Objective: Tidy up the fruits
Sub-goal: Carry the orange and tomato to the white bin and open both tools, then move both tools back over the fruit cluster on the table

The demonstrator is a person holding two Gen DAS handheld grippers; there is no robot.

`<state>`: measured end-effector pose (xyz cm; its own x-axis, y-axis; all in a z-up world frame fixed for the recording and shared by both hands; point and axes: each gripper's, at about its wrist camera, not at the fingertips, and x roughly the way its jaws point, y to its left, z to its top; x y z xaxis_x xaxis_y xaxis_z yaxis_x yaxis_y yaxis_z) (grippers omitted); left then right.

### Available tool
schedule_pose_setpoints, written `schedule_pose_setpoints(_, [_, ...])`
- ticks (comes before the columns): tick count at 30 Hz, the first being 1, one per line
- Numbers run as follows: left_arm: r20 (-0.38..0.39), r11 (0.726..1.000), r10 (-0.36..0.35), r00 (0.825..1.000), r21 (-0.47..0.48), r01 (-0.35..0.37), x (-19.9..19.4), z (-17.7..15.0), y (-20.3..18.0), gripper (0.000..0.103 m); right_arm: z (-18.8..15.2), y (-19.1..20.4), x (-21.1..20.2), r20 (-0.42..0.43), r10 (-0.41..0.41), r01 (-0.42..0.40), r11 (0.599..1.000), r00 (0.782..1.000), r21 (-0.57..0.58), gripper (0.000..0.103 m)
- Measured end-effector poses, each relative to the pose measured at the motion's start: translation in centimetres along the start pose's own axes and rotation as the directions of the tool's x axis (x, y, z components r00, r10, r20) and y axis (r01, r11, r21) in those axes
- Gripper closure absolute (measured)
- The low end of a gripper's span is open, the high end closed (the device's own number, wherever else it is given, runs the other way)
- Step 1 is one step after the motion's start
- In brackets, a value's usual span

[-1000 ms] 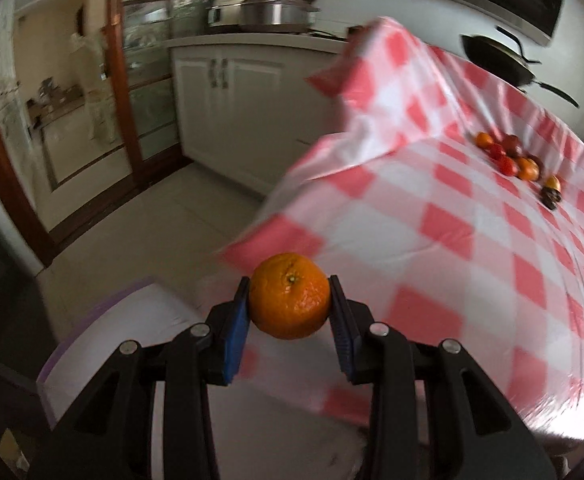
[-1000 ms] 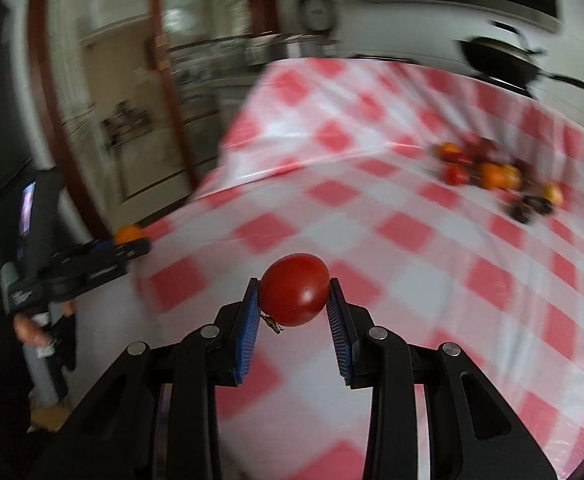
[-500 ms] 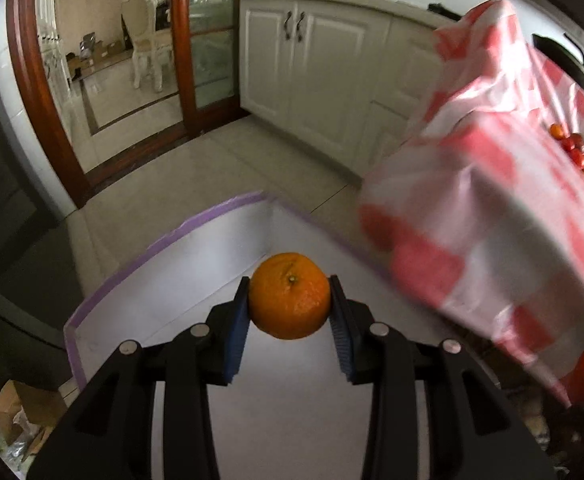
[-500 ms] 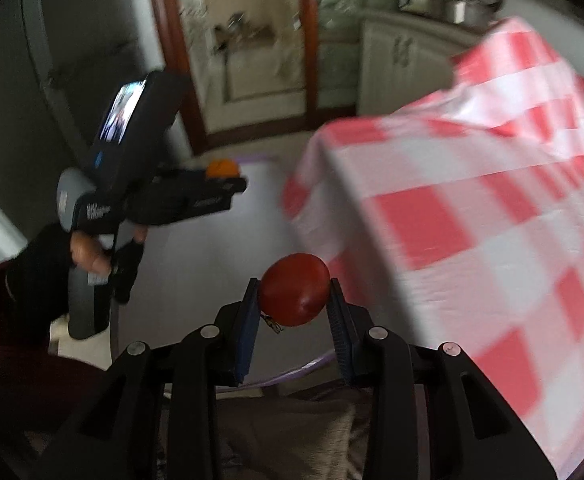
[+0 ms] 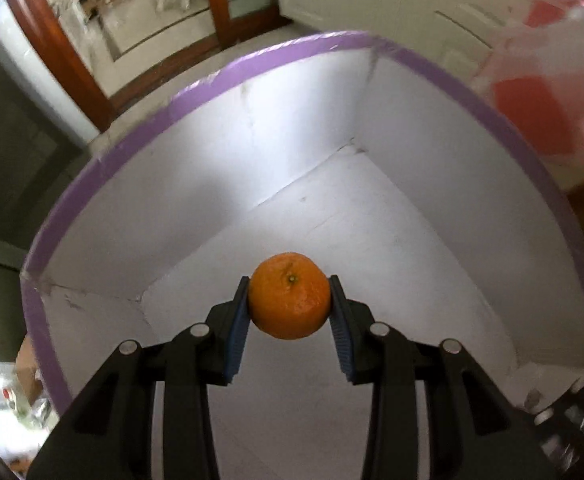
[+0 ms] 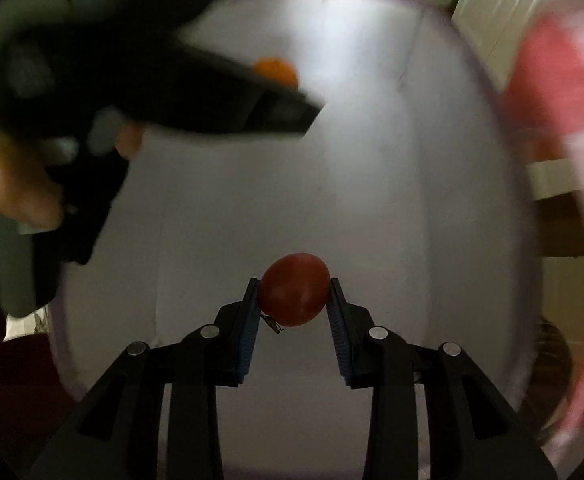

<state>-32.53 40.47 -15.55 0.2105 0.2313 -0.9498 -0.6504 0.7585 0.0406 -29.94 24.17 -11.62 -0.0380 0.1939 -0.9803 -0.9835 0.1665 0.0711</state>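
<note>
Below both grippers: a white box [image 5: 332, 208] with a purple rim, flat matte card walls, creased corners, a few scuffs; no fruit visible on the part of the floor in view. It stands lower than the red-and-white checked cloth [image 5: 532, 116], which hangs at the right edge of both views.

Key relation: each fruit sits directly over the box's open mouth, with the fingers pointing steeply down into it. Judgement: a release should drop each one straight onto the floor of the box, no sideways travel needed. Neither fruit touches the card yet.

Left gripper [image 5: 290, 312]: black arms, blue ribbed pads, pinching an orange [image 5: 290, 306] across its sides. Stem dimple faces the camera. Skin pebbled, slightly glossy; shape round, a little flattened. It hangs near a back corner of the box and looks the deeper of the two.

Right gripper [image 6: 294, 300]: same build, pads clamped on a tomato [image 6: 294, 289]. Smooth dark red skin, slightly egg-shaped, long axis roughly across the pads; a dry bit of calyx pokes out at lower left. View blurred and dim.

Both fruits round: expect some roll on landing.
</note>
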Motion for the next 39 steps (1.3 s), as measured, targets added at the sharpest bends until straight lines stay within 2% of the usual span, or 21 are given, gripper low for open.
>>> schedule_pose_setpoints(2, [-0.021, 0.999, 0.046, 0.999, 0.008, -0.046, 0.7, 0.3, -0.4, 0.065, 0.1, 0.9, 1.4, -0.047, 0.000, -0.002, 0.999, 0.999, -0.035, 0.069])
schedule_pose_setpoints(5, [-0.056, 0.997, 0.081, 0.995, 0.007, -0.081, 1.6, 0.2, -0.3, 0.064, -0.3, 1.7, 2.1, -0.072, -0.006, 0.001, 0.998, 0.997, -0.069, 0.069])
schedule_pose_setpoints(11, [-0.082, 0.993, 0.117, 0.990, 0.003, -0.117, 2.3, 0.1, -0.1, 0.064, 0.1, 1.1, 2.7, -0.084, 0.012, -0.014, 1.000, 0.996, -0.018, 0.068])
schedule_pose_setpoints(12, [-0.086, 0.993, 0.115, 0.990, 0.001, -0.115, 2.3, 0.1, -0.1, 0.063, 0.2, 1.0, 2.5, -0.076, 0.008, -0.009, 1.000, 0.997, -0.017, 0.067])
schedule_pose_setpoints(14, [-0.079, 0.994, 0.112, 0.991, -0.007, -0.113, 2.0, 0.2, 0.0, 0.053, 0.2, 1.0, 2.1, -0.063, -0.009, 0.008, 1.000, 0.998, -0.019, 0.062])
schedule_pose_setpoints(16, [-0.057, 0.994, 0.105, 0.993, -0.021, -0.107, 1.5, 0.7, 0.0, 0.030, 0.6, 0.4, 1.7, -0.045, -0.014, 0.014, 1.000, 0.999, -0.011, 0.049])
schedule_pose_setpoints(17, [-0.047, 0.995, 0.098, 0.994, -0.027, -0.100, 1.2, 0.8, 0.1, 0.027, 0.6, 0.3, 1.2, -0.028, -0.017, 0.017, 1.000, 0.999, -0.004, 0.044])
schedule_pose_setpoints(24, [-0.021, 0.996, 0.053, 0.998, -0.067, -0.054, -0.7, 1.9, 0.3, 0.024, -0.7, 0.5, -2.3, 0.081, -0.023, 0.020, 0.999, 0.996, 0.032, 0.040])
schedule_pose_setpoints(26, [0.026, 0.995, 0.038, 0.999, -0.088, -0.035, -2.1, 2.0, 0.1, 0.024, -0.7, 0.9, -4.2, 0.142, -0.020, 0.017, 1.000, 0.990, 0.023, 0.040])
schedule_pose_setpoints(27, [0.088, 0.995, 0.021, 0.996, -0.102, -0.011, -3.7, 2.1, 0.6, 0.024, -1.3, 0.5, -5.3, 0.174, -0.013, 0.010, 1.000, 0.985, 0.016, 0.038])
schedule_pose_setpoints(29, [0.228, 0.993, -0.006, 0.974, -0.111, 0.032, -7.4, 2.3, 0.7, 0.024, -1.8, 0.5, -9.3, 0.293, 0.012, -0.010, 1.000, 0.956, -0.006, 0.031])
schedule_pose_setpoints(30, [0.324, 0.992, -0.011, 0.946, -0.117, 0.052, -9.8, 2.2, 1.0, 0.021, -1.7, 0.4, -10.6, 0.337, 0.017, -0.013, 1.000, 0.941, -0.014, 0.027])
schedule_pose_setpoints(31, [0.392, 0.991, -0.011, 0.920, -0.121, 0.064, -11.7, 2.3, 0.9, 0.012, -2.4, 0.3, -13.1, 0.416, 0.020, -0.010, 1.000, 0.909, -0.026, 0.024])
schedule_pose_setpoints(32, [0.488, 0.989, -0.010, 0.873, -0.124, 0.081, -14.6, 2.5, 0.7, 0.007, -3.0, 0.3, -14.9, 0.470, 0.017, -0.003, 1.000, 0.883, -0.031, 0.022])
schedule_pose_setpoints(33, [0.541, 0.987, -0.011, 0.841, -0.128, 0.095, -16.3, 2.5, 0.6, 0.002, -4.0, 0.1, -17.5, 0.543, 0.006, 0.014, 0.999, 0.840, -0.032, 0.020])
schedule_pose_setpoints(34, [0.593, 0.985, -0.015, 0.805, -0.130, 0.114, -18.0, 2.6, 0.4, 0.002, -4.7, 0.0, -18.9, 0.584, -0.004, 0.028, 0.999, 0.812, -0.031, 0.017])
schedule_pose_setpoints(35, [0.637, 0.982, -0.030, 0.770, -0.125, 0.141, -19.8, 3.0, -0.1, 0.002, -5.8, -0.2, -20.8, 0.639, -0.027, 0.054, 0.998, 0.769, -0.022, 0.016])
schedule_pose_setpoints(36, [0.675, 0.978, -0.067, 0.735, -0.102, 0.184, -21.9, 3.1, -1.4, 0.002, -7.6, -0.8, -23.2, 0.710, -0.070, 0.094, 0.996, 0.701, 0.006, 0.016])
schedule_pose_setpoints(37, [0.693, 0.972, -0.113, 0.712, -0.073, 0.225, -23.6, 3.6, -2.6, 0.001, -8.5, -1.1, -24.7, 0.745, -0.100, 0.113, 0.993, 0.660, 0.034, 0.016])
schedule_pose_setpoints(38, [0.700, 0.966, -0.152, 0.698, -0.043, 0.254, -24.6, 4.0, -4.2, 0.001, -10.2, -2.2, -26.5, 0.782, -0.143, 0.126, 0.989, 0.606, 0.083, 0.016])
schedule_pose_setpoints(39, [0.702, 0.963, -0.181, 0.689, -0.016, 0.269, -25.3, 5.2, -5.6, 0.001, -12.0, -3.9, -28.4, 0.804, -0.192, 0.129, 0.981, 0.563, 0.144, 0.016])
